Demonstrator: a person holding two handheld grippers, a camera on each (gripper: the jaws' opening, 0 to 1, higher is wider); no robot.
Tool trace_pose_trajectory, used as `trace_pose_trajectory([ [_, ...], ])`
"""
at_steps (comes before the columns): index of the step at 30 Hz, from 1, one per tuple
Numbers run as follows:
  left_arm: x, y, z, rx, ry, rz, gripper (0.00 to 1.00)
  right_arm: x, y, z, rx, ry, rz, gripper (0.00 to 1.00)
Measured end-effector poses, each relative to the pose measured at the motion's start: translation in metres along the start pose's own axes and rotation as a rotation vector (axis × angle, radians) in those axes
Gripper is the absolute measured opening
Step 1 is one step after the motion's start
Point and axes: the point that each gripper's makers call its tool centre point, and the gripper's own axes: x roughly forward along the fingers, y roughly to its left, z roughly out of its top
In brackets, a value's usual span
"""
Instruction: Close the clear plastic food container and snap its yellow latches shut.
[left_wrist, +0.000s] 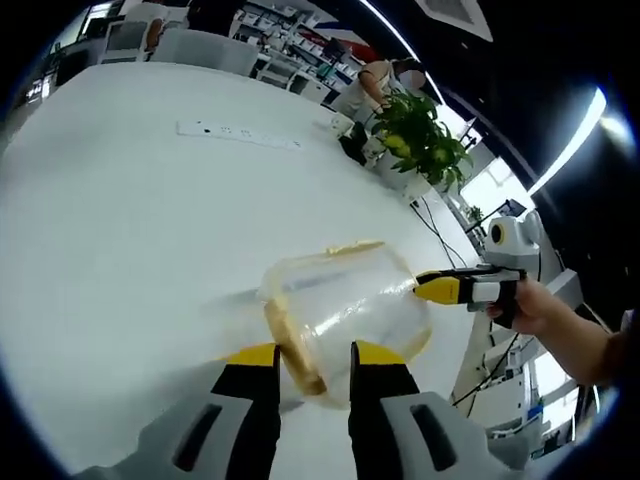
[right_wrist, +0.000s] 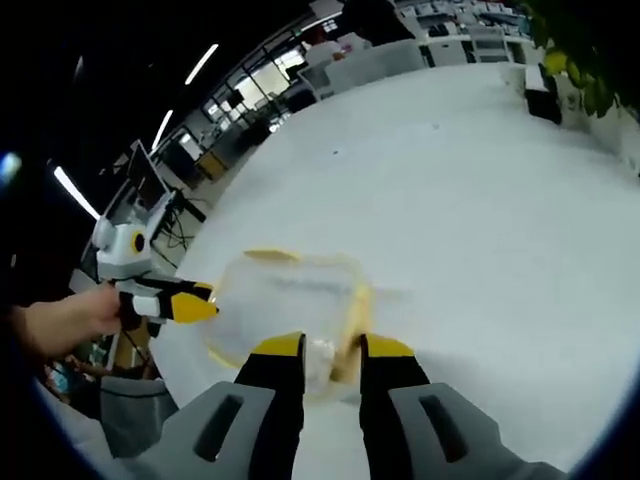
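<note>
Clear plastic food container sits on a white table, near the table's edge on the person's side. Lid appears to be on, though the transparent walls blur into the tabletop and the seam between lid and base is hard to make out.

Left gripper view: left gripper low in frame, yellow-tipped black jaws parted by a moderate gap, one to each side of the container's near edge. A yellow latch runs along that edge between the jaws. Whether the jaws touch the plastic cannot be told; nothing is clearly clamped. A second yellow latch shows on the far side of the container; its position, snapped down or raised, is unclear. The right gripper comes in from the right, held in a hand, its yellow tips at or just beside the container's right wall. Its jaw gap is not readable from here.

Right gripper view: right gripper with jaws moderately apart, tips at the container's near edge, gripping nothing that can be confirmed. A yellow latch curves down one side; another marks the far edge. Left gripper enters from the left, held in a hand, tips close against the container's side.

Background: a power strip lying well apart on the table, a potted plant at the table's far edge. Office furniture beyond is too blurred to name.
</note>
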Motion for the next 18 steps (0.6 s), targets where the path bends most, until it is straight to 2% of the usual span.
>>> trace_pose_trajectory([
  [11, 0.001, 0.002, 0.001, -0.020, 0.011, -0.012, 0.20, 0.002, 0.002, 0.001, 0.000, -0.033, 0.007, 0.19],
  [15, 0.000, 0.002, 0.003, -0.007, 0.012, -0.022, 0.21, 0.002, 0.005, 0.001, -0.072, -0.025, 0.011, 0.22],
  [17, -0.003, 0.002, 0.008, 0.057, -0.001, -0.014, 0.19, 0.000, 0.007, 0.004, -0.111, -0.037, 0.005, 0.25],
  [18, -0.004, 0.002, 0.009, 0.064, -0.002, -0.009, 0.18, -0.001, 0.010, 0.008, -0.125, -0.052, 0.005, 0.26],
])
